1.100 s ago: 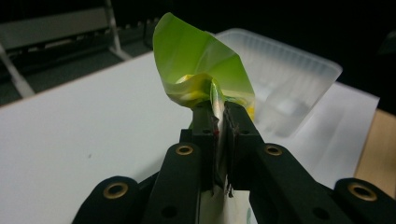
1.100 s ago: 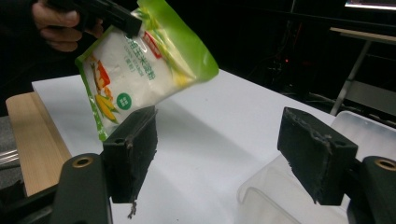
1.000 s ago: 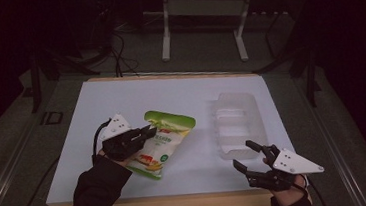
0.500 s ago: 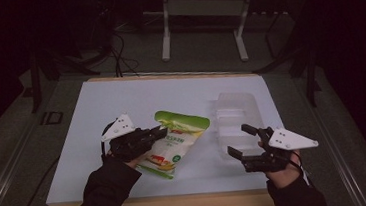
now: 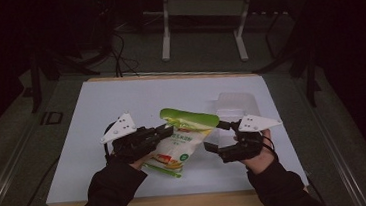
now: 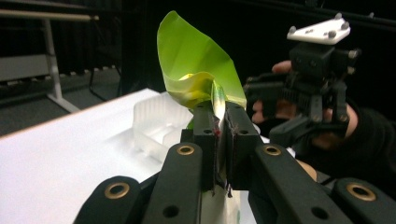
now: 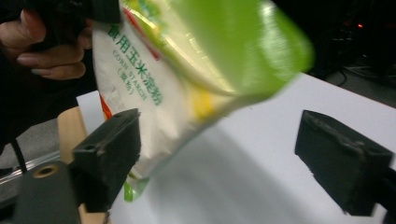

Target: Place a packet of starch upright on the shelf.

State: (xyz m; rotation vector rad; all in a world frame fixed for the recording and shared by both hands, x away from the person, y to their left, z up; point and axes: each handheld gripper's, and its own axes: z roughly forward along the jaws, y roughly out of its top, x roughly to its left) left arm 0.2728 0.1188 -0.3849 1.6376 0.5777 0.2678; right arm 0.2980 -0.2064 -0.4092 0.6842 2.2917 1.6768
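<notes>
Left hand-held gripper [image 5: 166, 132] clamped on edge of corn starch bag [image 5: 184, 140], jaws pinching thin film of bag flat between pads. Bag lifted off white worktop [image 5: 120, 101], tilted, green top [image 6: 196, 56] curling upward, lower end low over worktop near front edge. Right hand-held gripper [image 5: 218, 136] just beside bag's right side; jaws have just been closing slightly yet stand wide apart, bag hanging between them, pads not pressing. Clear plastic tray [image 5: 234, 103] behind right hand-held gripper, on worktop.
</notes>
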